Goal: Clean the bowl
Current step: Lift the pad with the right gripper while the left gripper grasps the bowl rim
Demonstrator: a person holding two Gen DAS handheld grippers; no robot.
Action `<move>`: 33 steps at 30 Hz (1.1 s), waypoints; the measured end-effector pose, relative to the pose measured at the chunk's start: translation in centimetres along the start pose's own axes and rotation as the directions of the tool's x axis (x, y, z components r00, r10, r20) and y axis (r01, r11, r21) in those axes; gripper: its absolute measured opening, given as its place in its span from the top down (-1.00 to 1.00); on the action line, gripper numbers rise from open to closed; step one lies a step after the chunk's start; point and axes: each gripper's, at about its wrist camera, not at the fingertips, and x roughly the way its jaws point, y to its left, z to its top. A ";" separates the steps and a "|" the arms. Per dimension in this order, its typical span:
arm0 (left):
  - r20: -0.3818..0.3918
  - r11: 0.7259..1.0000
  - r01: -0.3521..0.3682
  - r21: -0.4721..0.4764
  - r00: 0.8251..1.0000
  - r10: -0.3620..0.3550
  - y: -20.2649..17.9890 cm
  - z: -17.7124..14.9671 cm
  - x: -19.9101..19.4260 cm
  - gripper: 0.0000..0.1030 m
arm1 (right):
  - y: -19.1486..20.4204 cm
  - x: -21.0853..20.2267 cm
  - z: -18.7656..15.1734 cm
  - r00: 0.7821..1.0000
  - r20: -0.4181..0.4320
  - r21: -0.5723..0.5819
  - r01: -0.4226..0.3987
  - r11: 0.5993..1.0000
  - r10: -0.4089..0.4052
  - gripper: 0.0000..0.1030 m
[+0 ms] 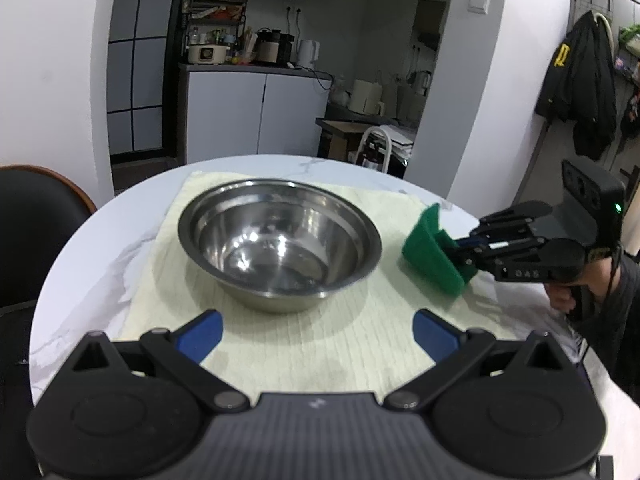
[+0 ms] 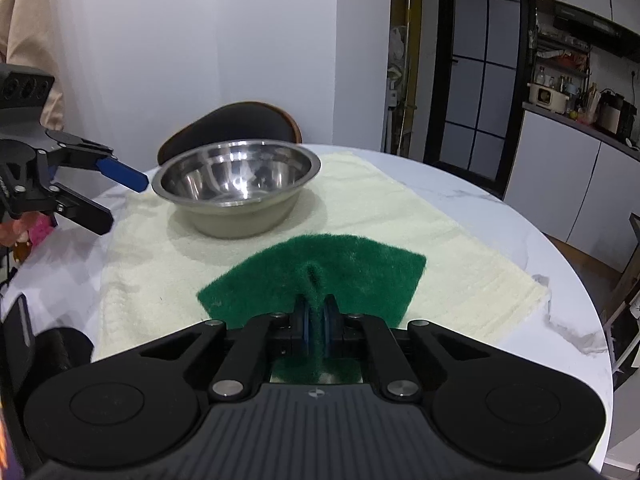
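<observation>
A steel bowl (image 1: 280, 240) stands upright on a pale yellow towel (image 1: 320, 352); it also shows in the right wrist view (image 2: 236, 184). My left gripper (image 1: 318, 334) is open and empty, just in front of the bowl; it shows at the left of the right wrist view (image 2: 120, 196). My right gripper (image 2: 316, 312) is shut on a green scouring pad (image 2: 352, 264), held over the towel short of the bowl. In the left wrist view the pad (image 1: 430, 252) and the right gripper (image 1: 460, 252) are to the right of the bowl.
The towel (image 2: 440, 248) lies on a round white marble table (image 1: 100, 240). A dark chair (image 2: 232, 128) stands behind the table. Kitchen cabinets (image 1: 256, 112) and a counter with appliances are further back. A person's arm is at the right edge (image 1: 616, 292).
</observation>
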 end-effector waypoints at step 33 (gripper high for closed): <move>-0.044 0.983 -0.061 -0.173 0.998 0.054 3.5 1.1 3.6 -0.01 | 5.7 3.2 5.8 0.993 -0.025 -0.104 -0.115 0.988 0.113 0.86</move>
